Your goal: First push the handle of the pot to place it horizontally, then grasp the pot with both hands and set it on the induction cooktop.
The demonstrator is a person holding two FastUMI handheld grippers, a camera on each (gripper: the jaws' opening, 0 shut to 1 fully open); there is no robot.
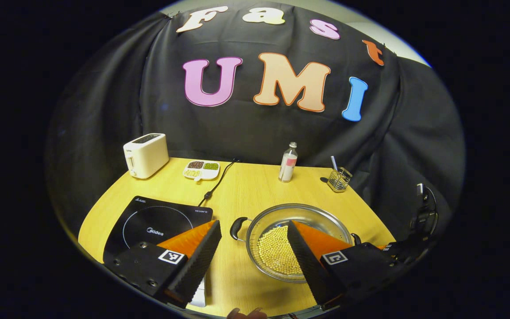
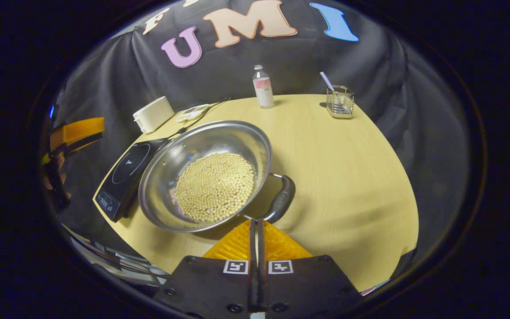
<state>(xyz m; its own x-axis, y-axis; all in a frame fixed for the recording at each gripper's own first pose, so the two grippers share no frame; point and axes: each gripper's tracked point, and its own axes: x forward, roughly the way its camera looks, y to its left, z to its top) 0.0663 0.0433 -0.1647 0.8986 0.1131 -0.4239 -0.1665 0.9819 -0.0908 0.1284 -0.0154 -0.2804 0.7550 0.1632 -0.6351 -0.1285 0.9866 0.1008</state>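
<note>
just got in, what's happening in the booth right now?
A person is working a steel pot of pale beans on the yellow table with two handheld grippers. The right gripper is shut, its tips right at the pot's near handle, apparently pushing it. The left gripper hangs open above the table, between the pot and the induction cooktop. The pot sits beside the cooktop, not on it yet.

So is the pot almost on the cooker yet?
Not yet. The pot of beans sits on the table beside the induction cooktop. The right gripper, fingers together, is at the pot's handle, apparently pushing. The left gripper hangs open. Grasping and lifting remain.
</note>
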